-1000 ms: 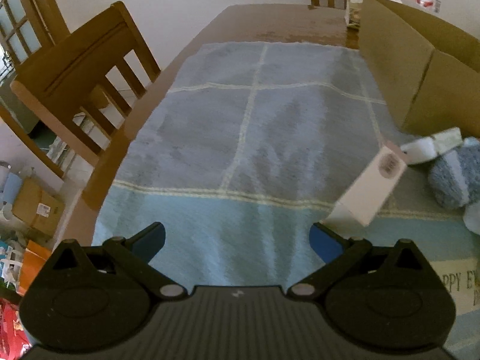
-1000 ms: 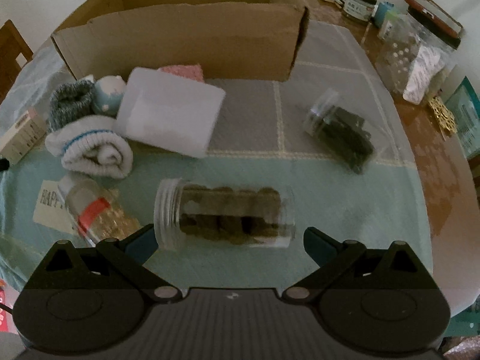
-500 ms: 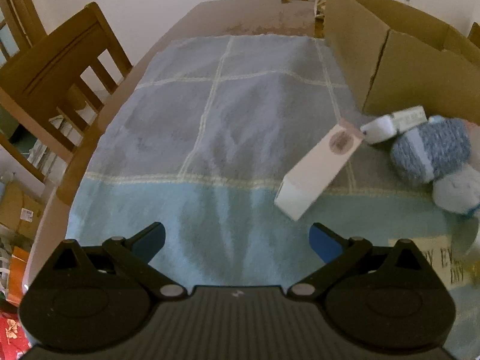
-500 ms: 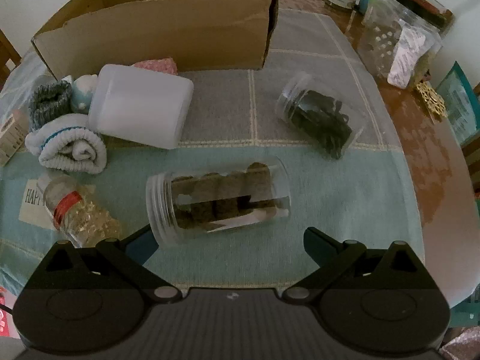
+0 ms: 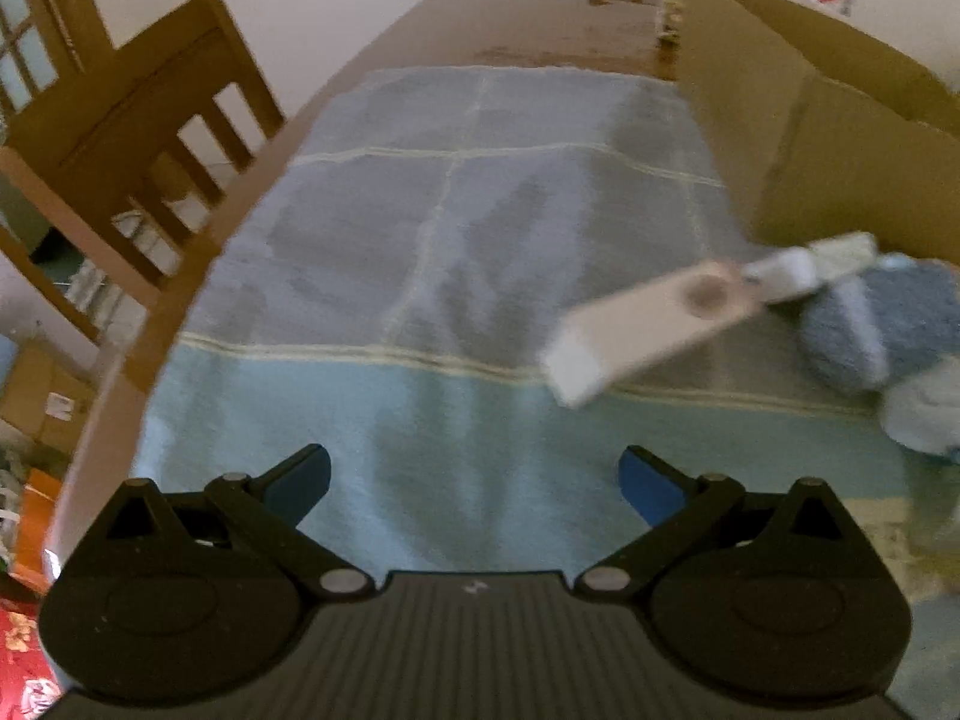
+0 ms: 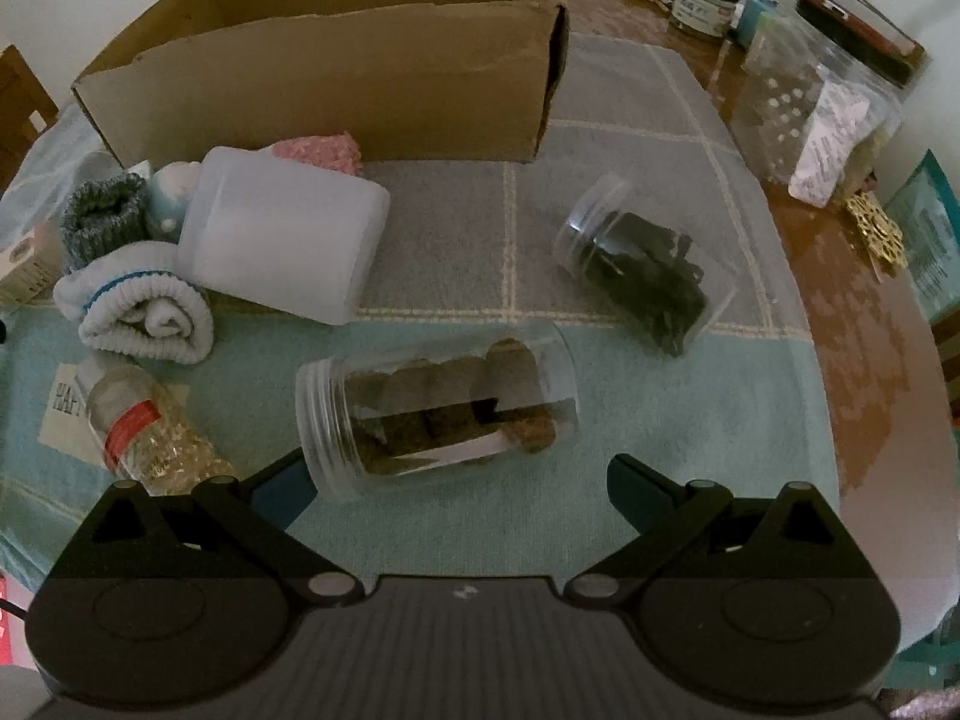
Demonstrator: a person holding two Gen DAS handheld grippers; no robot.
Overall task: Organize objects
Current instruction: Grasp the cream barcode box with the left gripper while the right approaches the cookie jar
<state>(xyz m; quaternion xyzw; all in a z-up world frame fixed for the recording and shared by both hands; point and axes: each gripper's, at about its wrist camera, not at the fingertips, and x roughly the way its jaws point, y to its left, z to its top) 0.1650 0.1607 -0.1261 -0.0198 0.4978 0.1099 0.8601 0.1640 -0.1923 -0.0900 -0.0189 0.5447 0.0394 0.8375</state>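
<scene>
Since before, the clear ribbed plastic jar (image 6: 435,411) of brown lumps sits nearer the right gripper (image 6: 459,489), whose jaws gape empty. Left gripper (image 5: 474,480) jaws also gape, short of the blurred pale cardboard carton (image 5: 651,327).

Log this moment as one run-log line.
left gripper: open, empty | right gripper: open, over clear jar lying on cloth | cardboard box: nothing visible inside

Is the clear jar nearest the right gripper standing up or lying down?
Lying down. The jar rests on its side on the cloth, threaded neck pointing left, brown contents settled along its length, just ahead of the open right gripper.
</scene>
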